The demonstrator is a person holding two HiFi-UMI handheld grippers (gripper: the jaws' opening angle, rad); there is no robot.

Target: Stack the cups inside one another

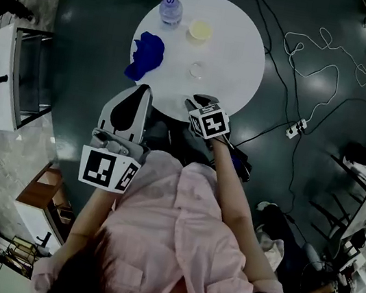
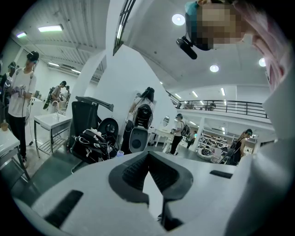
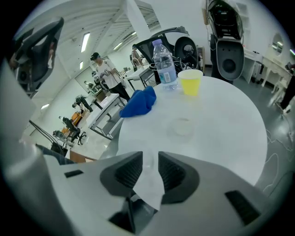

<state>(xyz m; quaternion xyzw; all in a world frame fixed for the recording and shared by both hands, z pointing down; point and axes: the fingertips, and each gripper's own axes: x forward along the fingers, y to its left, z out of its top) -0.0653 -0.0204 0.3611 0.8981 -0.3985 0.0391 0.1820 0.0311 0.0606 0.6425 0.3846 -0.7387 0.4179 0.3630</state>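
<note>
Person's pink shirt (image 1: 173, 245) is nearest. Left hand-held gripper (image 1: 142, 90) is raised off the near edge of the round worktop (image 1: 242, 62), jaws pressed together and empty. Right hand-held gripper (image 1: 201, 101) is at the near edge, jaws slightly spread and empty. Clear cup (image 1: 197, 70) stands mid-worktop, yellow cup (image 1: 200, 30) near the far edge, well apart. Looks like pre-grasp: next, the right goes for the clear cup.

Water bottle (image 1: 170, 9) and blue cloth (image 1: 146, 55) sit on the white table (image 1: 235, 61).
</note>
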